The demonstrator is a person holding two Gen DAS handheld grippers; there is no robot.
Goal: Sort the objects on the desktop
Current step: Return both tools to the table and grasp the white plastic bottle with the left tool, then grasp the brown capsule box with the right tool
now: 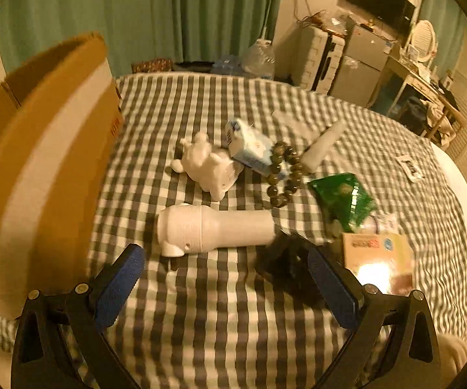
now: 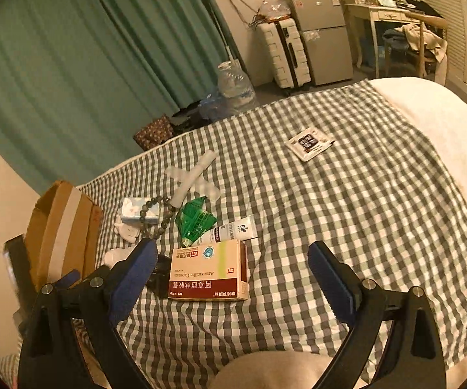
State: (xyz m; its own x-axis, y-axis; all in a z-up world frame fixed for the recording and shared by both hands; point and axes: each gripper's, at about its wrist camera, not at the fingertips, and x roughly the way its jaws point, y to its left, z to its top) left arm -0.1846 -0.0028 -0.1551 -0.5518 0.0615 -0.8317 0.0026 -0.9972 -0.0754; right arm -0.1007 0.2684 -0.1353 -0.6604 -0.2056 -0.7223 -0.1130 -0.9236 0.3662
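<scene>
Objects lie on a checked cloth [image 1: 201, 308]. In the left wrist view a white handheld device [image 1: 214, 228] lies just beyond my open, empty left gripper [image 1: 225, 269]. Behind it are a white toy animal [image 1: 206, 165], a blue-white tissue pack [image 1: 248, 146], a bead bracelet [image 1: 283, 175], a white tube [image 1: 322, 147], a green packet [image 1: 343, 199], a medicine box [image 1: 377, 259] and a black object [image 1: 285, 267]. My right gripper [image 2: 232, 267] is open and empty, with the medicine box [image 2: 209, 270] between its fingers' line. The green packet [image 2: 196, 218] lies beyond.
An open cardboard box [image 1: 39, 162] stands at the left; it also shows in the right wrist view [image 2: 62, 230]. A small black-white sachet [image 2: 309, 144] lies far right on the cloth. A cream tube [image 2: 233, 230] lies behind the medicine box. Furniture stands beyond the bed.
</scene>
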